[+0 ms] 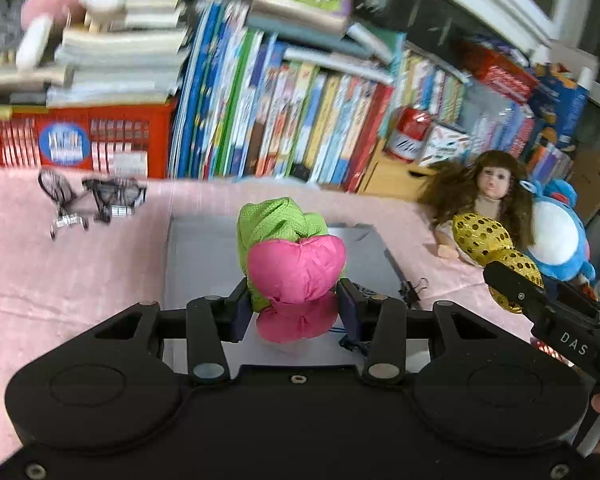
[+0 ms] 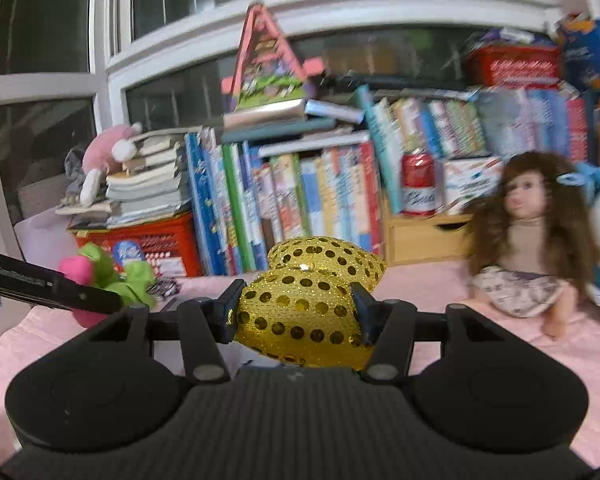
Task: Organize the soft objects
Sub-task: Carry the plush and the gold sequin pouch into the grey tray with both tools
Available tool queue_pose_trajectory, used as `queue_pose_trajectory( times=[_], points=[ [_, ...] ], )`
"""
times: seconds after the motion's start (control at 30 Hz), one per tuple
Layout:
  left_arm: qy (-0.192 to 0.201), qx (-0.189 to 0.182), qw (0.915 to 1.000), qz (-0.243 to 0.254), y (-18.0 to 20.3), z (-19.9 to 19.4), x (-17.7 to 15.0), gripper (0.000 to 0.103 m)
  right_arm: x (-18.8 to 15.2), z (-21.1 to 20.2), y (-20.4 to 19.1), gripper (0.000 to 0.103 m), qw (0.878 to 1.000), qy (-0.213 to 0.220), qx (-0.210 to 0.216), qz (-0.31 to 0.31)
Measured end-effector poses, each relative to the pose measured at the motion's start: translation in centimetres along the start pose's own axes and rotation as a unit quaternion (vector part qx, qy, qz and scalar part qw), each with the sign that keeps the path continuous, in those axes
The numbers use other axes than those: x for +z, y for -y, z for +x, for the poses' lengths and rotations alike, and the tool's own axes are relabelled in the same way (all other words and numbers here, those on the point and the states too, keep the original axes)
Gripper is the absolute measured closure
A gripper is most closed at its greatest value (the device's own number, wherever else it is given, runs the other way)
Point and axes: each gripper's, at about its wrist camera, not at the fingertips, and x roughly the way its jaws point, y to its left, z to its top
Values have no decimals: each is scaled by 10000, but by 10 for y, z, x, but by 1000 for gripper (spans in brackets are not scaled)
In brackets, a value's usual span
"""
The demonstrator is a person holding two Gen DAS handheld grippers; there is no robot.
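The left hand-held gripper (image 1: 296, 314) is clenched on a pink and green soft toy (image 1: 296, 264), its pads pressing the pink lobes from both sides and the green part rising above. The right hand-held gripper (image 2: 296, 312) is clamped on a gold sequined soft toy (image 2: 308, 300), which bulges out above the pads. From the right wrist view the left tool shows as a dark bar at the left edge with the pink and green toy at its tip. Both toys are held up above a pink cover (image 1: 60, 272) that spreads over the surface below; under the left toy lies a grey flat board (image 1: 204, 256). To the left on the cover sits a small black wire stroller (image 1: 88, 200). To the right a doll (image 2: 532, 236) with long brown hair sits upright on the cover, with a blue and white plush (image 1: 560, 236) just beside it. Behind stand a red crate (image 1: 80, 140) stacked with books, a long row of upright books (image 1: 284, 120), a red can (image 2: 418, 184), and windows beyond.
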Motion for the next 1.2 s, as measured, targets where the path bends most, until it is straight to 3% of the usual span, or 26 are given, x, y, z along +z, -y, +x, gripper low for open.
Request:
queue_pose_trajectory(
  times=[0.27,0.53,1.0,1.2],
  points=[
    [-750,299,9958,-435,-25,66,16,61,10,79,-6,45,9932,-1120,322,16],
    [-1181,507,9890,-736,-48,111,14,61,0,138,-14,45,9782,-2022,441,195],
    [-1511,600,9821,-951,-61,142,7,61,-16,180,-26,44,9591,-2809,334,150],
    [-1563,584,9810,-992,-63,146,6,61,-17,184,-29,42,9556,-2929,295,127]
  ],
)
